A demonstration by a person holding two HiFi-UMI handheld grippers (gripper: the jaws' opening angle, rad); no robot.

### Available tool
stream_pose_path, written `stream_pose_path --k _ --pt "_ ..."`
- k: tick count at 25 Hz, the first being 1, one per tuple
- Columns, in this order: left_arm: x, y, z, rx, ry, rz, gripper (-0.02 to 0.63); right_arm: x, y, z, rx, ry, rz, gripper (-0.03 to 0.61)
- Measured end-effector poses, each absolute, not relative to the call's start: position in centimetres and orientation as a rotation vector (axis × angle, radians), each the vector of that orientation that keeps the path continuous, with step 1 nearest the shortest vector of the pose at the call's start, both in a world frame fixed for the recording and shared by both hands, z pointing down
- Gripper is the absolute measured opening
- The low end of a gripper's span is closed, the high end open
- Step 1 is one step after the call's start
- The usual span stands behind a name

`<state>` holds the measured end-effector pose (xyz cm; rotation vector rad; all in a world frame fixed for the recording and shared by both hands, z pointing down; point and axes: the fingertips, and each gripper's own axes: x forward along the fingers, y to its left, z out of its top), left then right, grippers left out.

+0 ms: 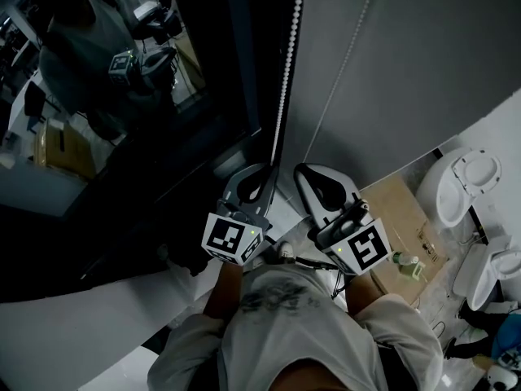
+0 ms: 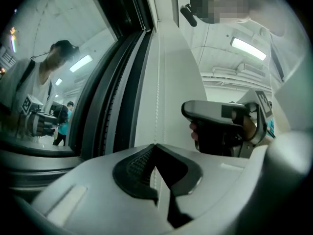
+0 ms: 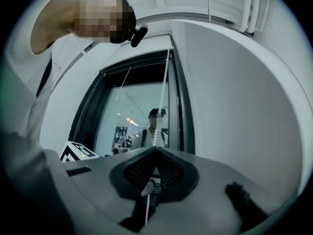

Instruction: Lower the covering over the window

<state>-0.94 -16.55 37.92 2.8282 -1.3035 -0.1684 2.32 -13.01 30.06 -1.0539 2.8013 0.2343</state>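
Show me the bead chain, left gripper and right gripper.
bead chain (image 1: 289, 63): head view, middle of the thick strand.
left gripper (image 2: 155, 146): left gripper view, closed jaw tips.
right gripper (image 3: 156, 148): right gripper view, closed jaw tips.

The white bead chain (image 3: 164, 89) runs straight up before the dark, apparently uncovered window (image 3: 132, 111).

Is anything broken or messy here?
Nothing stands out. The bead chain hangs straight beside the window, and the left gripper and right gripper are both shut on it.
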Motion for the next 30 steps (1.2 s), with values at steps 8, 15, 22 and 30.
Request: stream_pose_path --k 8,15,22,30 --pt "-1.0 -15.1 38.3 2.845 -1.299 -0.229 0.006 1.6 -13.3 28.0 -1.018 2.768 0.284 0.018" --pt "0.1 -13.8 40.6 2.86 -1.258 -0.142 0.006 1.0 -13.0 27.1 -0.98 2.762 0.302 0.018" --pt "-0.1 -12.6 44.8 2.786 -1.22 -0.066 0.006 1.1 -13.2 27.3 -0.992 2.781 0.3 0.026" --pt "0.0 -12.8 47.3 2.751 -1.222 0.019 0.006 0.9 -13.5 26.7 -0.957 2.797 0.291 0.122"
